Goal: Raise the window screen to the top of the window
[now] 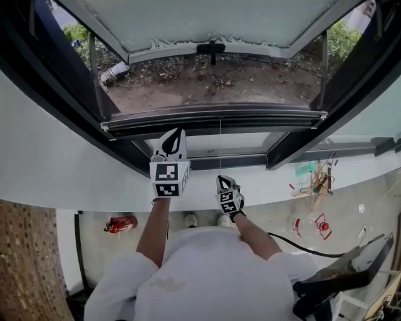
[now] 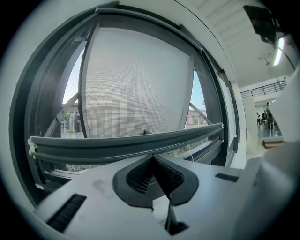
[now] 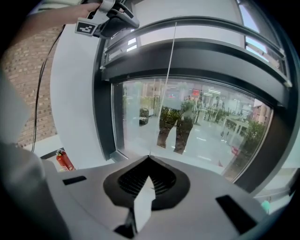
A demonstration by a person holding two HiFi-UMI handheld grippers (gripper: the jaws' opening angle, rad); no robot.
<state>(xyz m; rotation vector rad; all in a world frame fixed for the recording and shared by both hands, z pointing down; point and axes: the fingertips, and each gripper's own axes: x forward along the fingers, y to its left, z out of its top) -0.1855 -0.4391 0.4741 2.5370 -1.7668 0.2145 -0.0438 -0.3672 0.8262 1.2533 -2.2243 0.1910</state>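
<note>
The jaws of the left gripper [image 2: 152, 157] are pressed together with nothing between them. Just past and above their tips runs the window screen bar [image 2: 126, 145], a grey rail spanning the window; I cannot tell whether the tips touch it. Beyond the rail stands a pale panel with a fine mesh texture [image 2: 136, 79]. I cannot say whether that grain is the screen's own mesh or the outward-swung sash [image 1: 213, 19] behind it.

The jaws of the right gripper [image 3: 149, 158] are also together, clamped on a thin pull cord [image 3: 164, 93]. The cord rises straight from their tips to the rail overhead. It is hair-fine, and its pinched end is hard to make out.

From the head view, my left forearm reaches up, holding its gripper [image 1: 174, 136] close under the rail [image 1: 213, 119], marker cube facing back at me. The right gripper [image 1: 222, 182] sits lower and to the right, tipped downward. Both elbows are cut off by my own torso.

Far below the right jaws, a red fire extinguisher [image 3: 64, 161] stands on the floor, partly hidden.
</note>
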